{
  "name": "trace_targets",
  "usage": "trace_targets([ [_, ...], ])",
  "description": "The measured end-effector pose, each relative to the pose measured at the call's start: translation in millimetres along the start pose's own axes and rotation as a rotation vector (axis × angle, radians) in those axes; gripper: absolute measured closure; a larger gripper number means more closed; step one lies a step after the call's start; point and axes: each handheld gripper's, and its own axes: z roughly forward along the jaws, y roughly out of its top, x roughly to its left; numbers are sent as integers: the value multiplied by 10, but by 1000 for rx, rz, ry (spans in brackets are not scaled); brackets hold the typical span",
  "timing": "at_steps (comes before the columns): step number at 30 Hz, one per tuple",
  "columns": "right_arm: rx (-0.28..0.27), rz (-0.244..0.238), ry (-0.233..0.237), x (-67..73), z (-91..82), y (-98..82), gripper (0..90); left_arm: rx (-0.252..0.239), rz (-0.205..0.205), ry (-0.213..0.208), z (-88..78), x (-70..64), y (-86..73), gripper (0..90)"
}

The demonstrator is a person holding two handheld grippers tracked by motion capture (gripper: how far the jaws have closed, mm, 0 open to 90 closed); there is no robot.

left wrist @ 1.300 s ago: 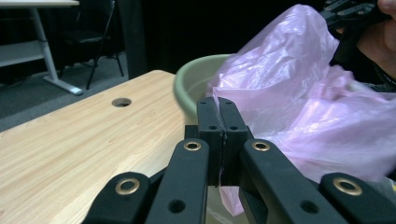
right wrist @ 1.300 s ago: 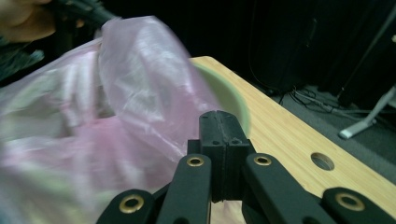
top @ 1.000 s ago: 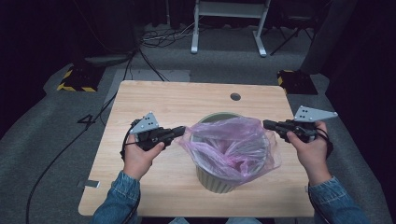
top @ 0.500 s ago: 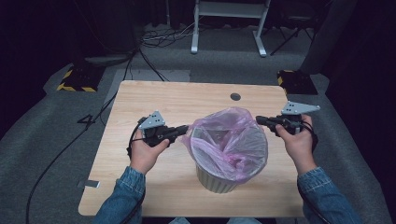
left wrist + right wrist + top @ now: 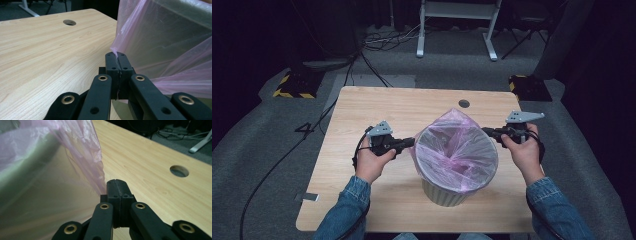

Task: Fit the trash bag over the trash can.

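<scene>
Pink bag [image 5: 457, 145] is pinched at opposite edges by left tool [image 5: 410, 143] and right tool [image 5: 487, 132] over the bin [image 5: 444, 192]; uneven pulling could tear the film or tip it.

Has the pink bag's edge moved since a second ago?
Yes. The pink bag has come down around the bin rim, toward the table.

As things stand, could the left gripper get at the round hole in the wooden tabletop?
Probably not yet: the left gripper is shut on the thin pink plastic bag lining the pale bin. The bare light wooden table leaves the way to the hole free after letting go.
</scene>
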Motion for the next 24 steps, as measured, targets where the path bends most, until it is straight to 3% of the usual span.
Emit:
trace_targets([
  [4, 42, 16, 8, -18, 117, -66, 900, 28, -10, -15, 68, -15, -7, 899],
  [9, 115, 46, 20, -32, 240, -284, 900, 85, 28, -16, 123, -77, -39, 900],
  [13, 129, 61, 27, -26, 215, -451, 900, 83, 17, -13, 54, -58, -122, 897],
  [14, 124, 66, 24, -21, 184, -482, 900, 83, 27, 3, 9, -61, -142, 881],
  [16, 92, 76, 14, -9, 72, -527, 888, 63, 59, 49, -78, -92, -168, 699],
  [18, 73, 67, -8, 18, -42, -538, 769, 29, 74, 54, -198, -135, -189, 593],
  [19, 62, 47, -23, 52, -135, -541, 666, 19, 86, 53, -250, -151, -192, 541],
  [24, 9, 1, -25, 240, -545, -616, 405, 16, 141, 55, -559, -328, -243, 433],
])
